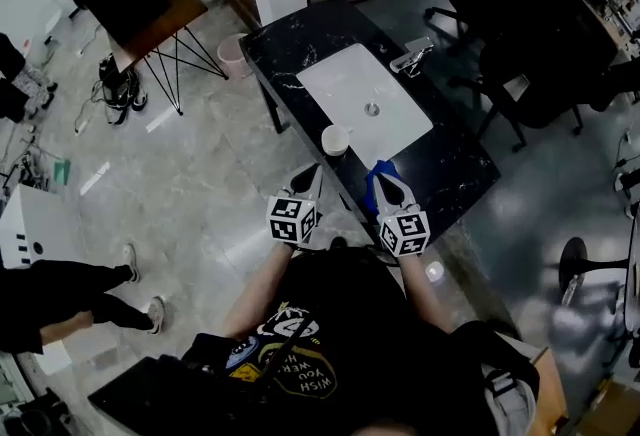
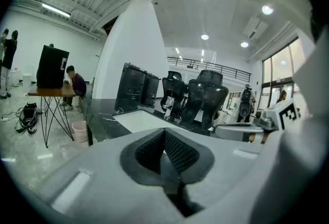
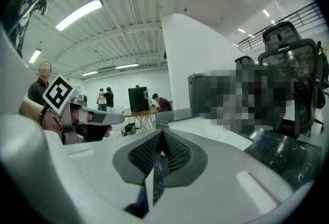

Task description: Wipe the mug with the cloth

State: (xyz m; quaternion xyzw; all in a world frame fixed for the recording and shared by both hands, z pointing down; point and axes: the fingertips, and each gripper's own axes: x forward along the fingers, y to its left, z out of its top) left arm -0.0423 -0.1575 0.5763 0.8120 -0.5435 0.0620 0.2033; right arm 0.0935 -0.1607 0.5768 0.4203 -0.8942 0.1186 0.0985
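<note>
A white mug (image 1: 335, 140) stands near the front edge of the black marble table (image 1: 455, 174), beside a white mat (image 1: 350, 84). A blue cloth (image 1: 381, 170) lies on the table just right of the mug, partly under my right gripper (image 1: 386, 184). That gripper is shut, and the right gripper view shows its pads (image 3: 169, 152) meeting with nothing between them. My left gripper (image 1: 309, 174) hovers at the table's edge just below the mug. It is shut too, with its pads (image 2: 177, 151) closed on nothing. Neither gripper view shows the mug or the cloth.
A small round object (image 1: 372, 109) sits on the white mat and a grey device (image 1: 412, 54) lies at the table's far end. Black office chairs (image 1: 520, 74) crowd the right side. To the left, a pink bin (image 1: 232, 54) and a trestle desk (image 1: 150, 14) stand on the floor.
</note>
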